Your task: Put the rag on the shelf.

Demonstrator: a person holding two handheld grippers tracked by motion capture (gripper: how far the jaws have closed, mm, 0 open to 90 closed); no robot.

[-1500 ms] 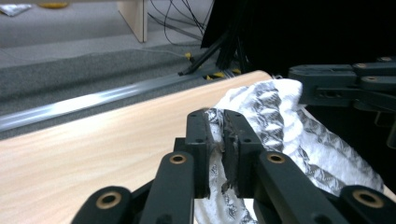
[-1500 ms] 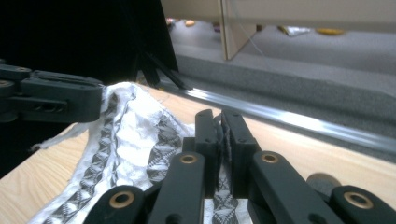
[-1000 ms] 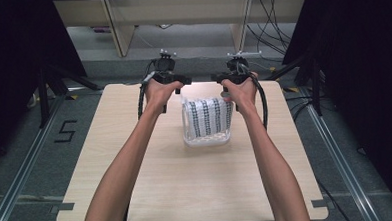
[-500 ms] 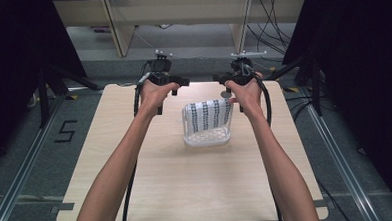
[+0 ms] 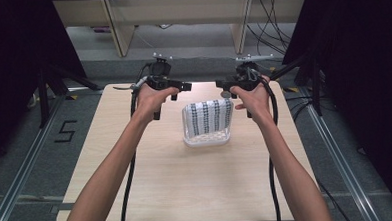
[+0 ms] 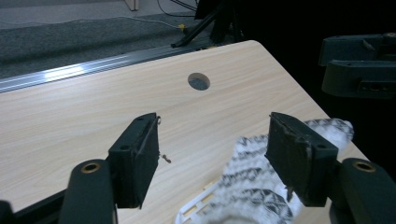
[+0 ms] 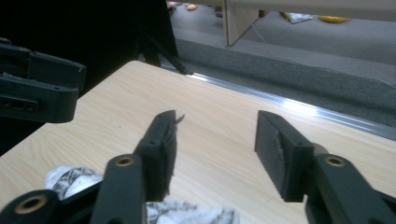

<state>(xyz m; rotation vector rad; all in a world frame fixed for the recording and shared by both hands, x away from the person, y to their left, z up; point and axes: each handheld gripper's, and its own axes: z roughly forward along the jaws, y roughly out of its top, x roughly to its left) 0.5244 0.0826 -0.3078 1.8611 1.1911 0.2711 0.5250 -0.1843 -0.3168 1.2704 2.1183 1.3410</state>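
A black-and-white patterned cloth (image 5: 210, 117) drapes over a white slatted basket (image 5: 206, 138) near the tabletop's (image 5: 187, 186) far edge. Both the left gripper (image 6: 212, 161) and the right gripper (image 7: 217, 154) have just been opening; their fingers stand spread, nothing between them.

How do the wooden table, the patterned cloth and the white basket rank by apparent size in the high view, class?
1. wooden table, by far the largest.
2. patterned cloth.
3. white basket; the cloth covers much of it, so second and third are unsure.

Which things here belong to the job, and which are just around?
Job: patterned cloth, white basket holding it, left gripper, right gripper, both open and empty.
Around: table, its hole, floor cables, shelf legs.
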